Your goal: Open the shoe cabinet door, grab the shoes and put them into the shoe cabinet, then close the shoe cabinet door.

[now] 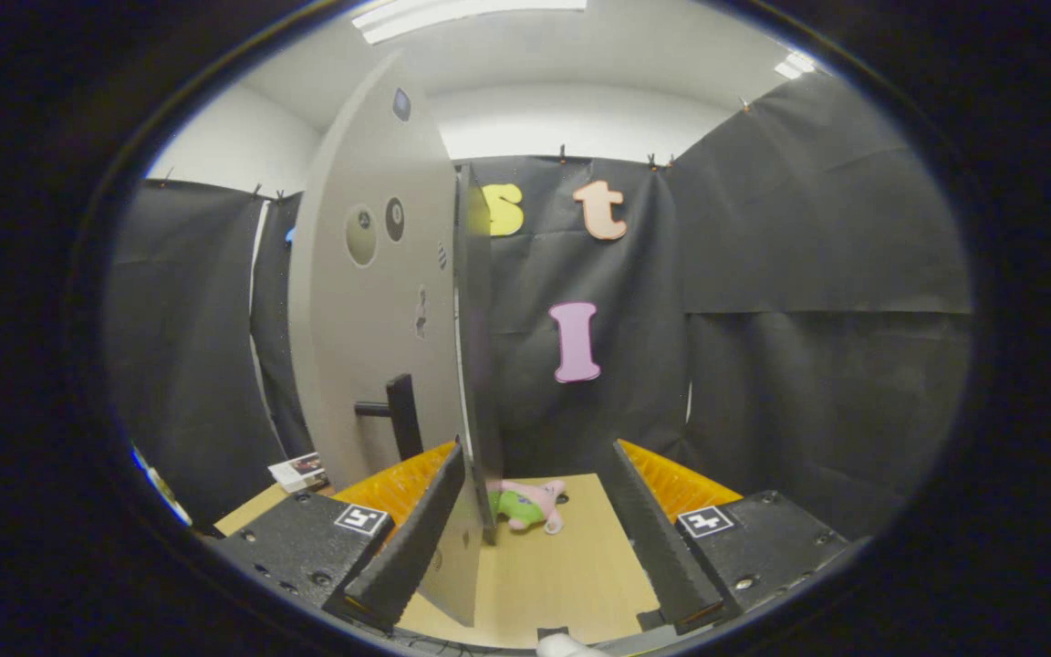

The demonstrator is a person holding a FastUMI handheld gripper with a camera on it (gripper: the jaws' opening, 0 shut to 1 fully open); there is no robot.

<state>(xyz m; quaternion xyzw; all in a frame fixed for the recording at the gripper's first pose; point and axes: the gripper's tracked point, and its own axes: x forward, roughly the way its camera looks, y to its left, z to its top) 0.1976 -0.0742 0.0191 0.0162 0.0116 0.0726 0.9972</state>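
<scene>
Two fingers of the gripper (539, 538) stand wide apart in the gripper view, clamped on nothing. The left finger (411, 547) lies against the near bottom edge of the pale grey cabinet door (379, 310), which rises tall on the left and shows edge-on. A dark bar handle (398, 415) sticks out from the door's left face, low down, and a few round stickers sit higher on that face. Between the fingers, farther off, a small pink and green plush toy (525, 505) lies on the light wooden table (562, 566), just right of the door's edge. Left of the door, a small booklet (299, 472) rests on the table. Black cloth walls the booth behind.
</scene>
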